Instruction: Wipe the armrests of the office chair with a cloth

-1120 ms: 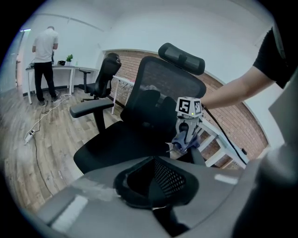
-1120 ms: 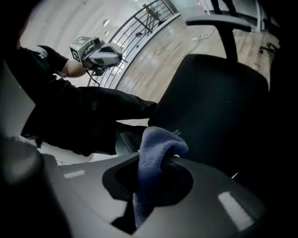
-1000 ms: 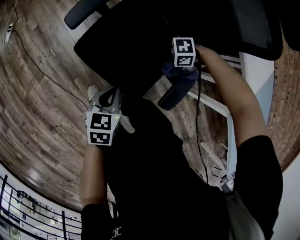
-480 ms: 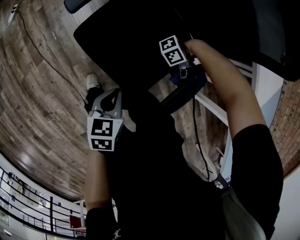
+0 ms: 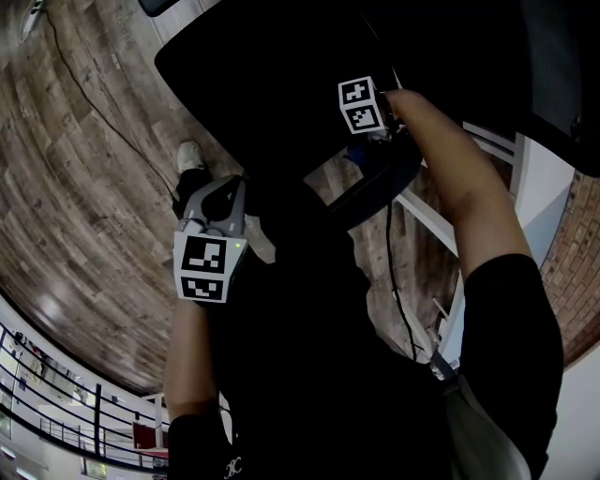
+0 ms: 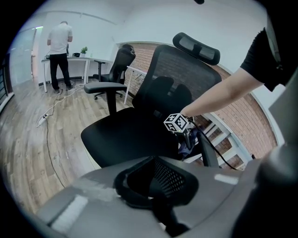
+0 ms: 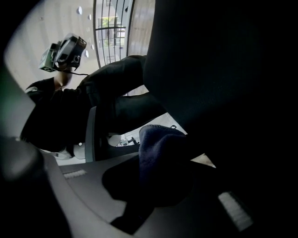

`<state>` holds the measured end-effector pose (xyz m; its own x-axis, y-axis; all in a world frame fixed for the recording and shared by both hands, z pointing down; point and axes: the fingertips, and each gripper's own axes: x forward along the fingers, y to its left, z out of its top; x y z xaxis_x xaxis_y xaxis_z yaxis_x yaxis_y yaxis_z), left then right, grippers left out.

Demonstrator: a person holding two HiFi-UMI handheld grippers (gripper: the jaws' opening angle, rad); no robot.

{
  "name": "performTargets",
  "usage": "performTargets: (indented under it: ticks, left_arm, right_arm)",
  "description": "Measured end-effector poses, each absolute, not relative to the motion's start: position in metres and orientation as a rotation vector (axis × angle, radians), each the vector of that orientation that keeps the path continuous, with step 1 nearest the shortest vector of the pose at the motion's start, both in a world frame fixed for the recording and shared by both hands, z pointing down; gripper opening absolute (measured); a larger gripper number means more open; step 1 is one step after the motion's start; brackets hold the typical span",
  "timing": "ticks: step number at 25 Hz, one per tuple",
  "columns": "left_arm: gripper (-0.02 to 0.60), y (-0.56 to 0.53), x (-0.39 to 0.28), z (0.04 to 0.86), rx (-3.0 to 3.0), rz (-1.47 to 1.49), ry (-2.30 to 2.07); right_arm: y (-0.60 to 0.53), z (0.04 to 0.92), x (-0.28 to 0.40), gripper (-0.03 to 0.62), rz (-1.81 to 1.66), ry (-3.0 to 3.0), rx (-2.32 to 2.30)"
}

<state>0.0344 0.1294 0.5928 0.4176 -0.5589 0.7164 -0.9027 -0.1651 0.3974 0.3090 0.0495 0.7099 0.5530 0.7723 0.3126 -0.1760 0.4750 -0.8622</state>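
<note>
The black office chair [image 6: 139, 135] has a mesh back and a headrest. Its right armrest [image 5: 380, 192] is dark and runs diagonally in the head view. My right gripper [image 5: 372, 148] is shut on a dark blue cloth [image 7: 158, 146], which is pressed against that armrest's far end. The same cloth [image 6: 187, 147] shows below the marker cube in the left gripper view. My left gripper [image 5: 210, 202] hangs by the person's left side, away from the chair, with its jaws together and nothing held. The other armrest [image 5: 173, 6] shows only at the top edge.
A cable [image 6: 46, 139] trails over the wooden floor [image 5: 84, 169]. A white frame [image 5: 441, 220] and a brick wall [image 5: 572, 262] stand to the right. Far back in the left gripper view are a second chair [image 6: 111, 81], a white desk [image 6: 81, 59] and a standing person [image 6: 59, 53].
The right gripper with the cloth has shifted a little up along the armrest's far end. The left gripper has stayed about where it was.
</note>
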Motion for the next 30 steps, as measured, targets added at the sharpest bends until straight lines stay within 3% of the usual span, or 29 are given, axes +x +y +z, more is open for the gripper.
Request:
performTargets:
  ticks: [10, 22, 30]
  left_arm:
    - [0.005, 0.140, 0.033, 0.599, 1.831, 0.532, -1.245]
    - [0.005, 0.143, 0.039, 0.599, 1.831, 0.515, -1.231]
    - [0.005, 0.143, 0.031, 0.587, 1.837, 0.506, -1.211]
  right_arm:
    - [0.008, 0.781, 0.341, 0.046, 0.318, -0.937, -0.672]
    - [0.038, 0.776, 0.315, 0.046, 0.372, -0.986, -0.738]
    - [0.077, 0.727, 0.299, 0.046, 0.575, -0.867, -0.861]
